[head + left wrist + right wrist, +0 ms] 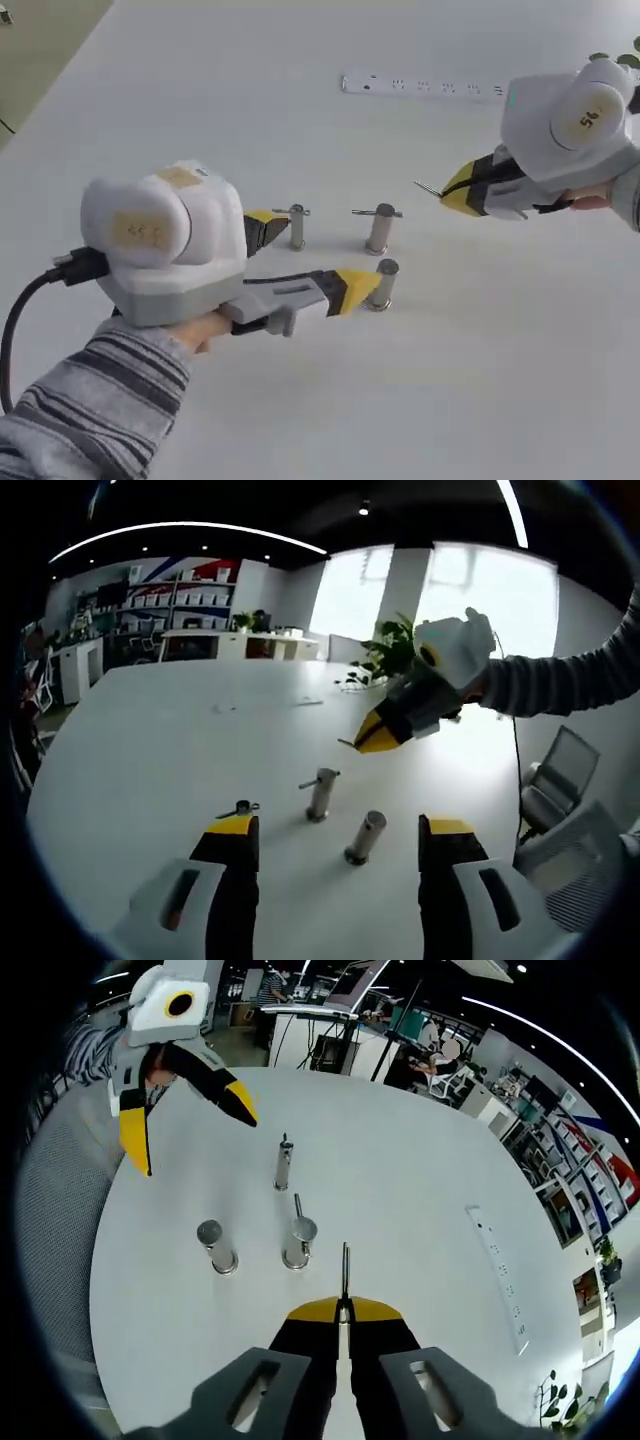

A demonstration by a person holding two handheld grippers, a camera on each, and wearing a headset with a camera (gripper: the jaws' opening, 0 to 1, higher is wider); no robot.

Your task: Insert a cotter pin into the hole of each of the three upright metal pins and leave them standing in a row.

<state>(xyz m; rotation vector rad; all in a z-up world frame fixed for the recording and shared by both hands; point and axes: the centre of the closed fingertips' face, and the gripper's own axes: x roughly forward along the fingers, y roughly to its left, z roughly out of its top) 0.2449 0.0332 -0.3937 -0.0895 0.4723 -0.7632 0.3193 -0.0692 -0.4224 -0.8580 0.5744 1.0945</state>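
- Table (200, 80): white, spanning the head view, a flat place for the pins to stand.
- Left gripper (322, 252): lower left of the head view, jaws spread wide. One yellow tip is just beside the bare pin (382, 283). In the left gripper view that pin (365, 837) stands ahead, between the two jaws. I judge the gripper is poised to steady it.
- Right gripper (447, 190): upper right of the head view, jaws pressed together and pinching a cotter (428, 187) by one end. The free end points out toward the pins, likely so it can be threaded.
- Strip (420, 86): top of the head view, well apart from the work.
- Left pin (297, 228) and middle pin (379, 230): centre of the head view, upright, side by side. Each has a cotter crosswise near its top, so those two look done.
- Bare pin: upright, below the middle pin in the head view, with no cotter in it. It sits off the line of the other two, so it probably needs shifting into the row.
- Cotter: thin, and seen in the right gripper view (345, 1270) it juts straight up from the closed tips.
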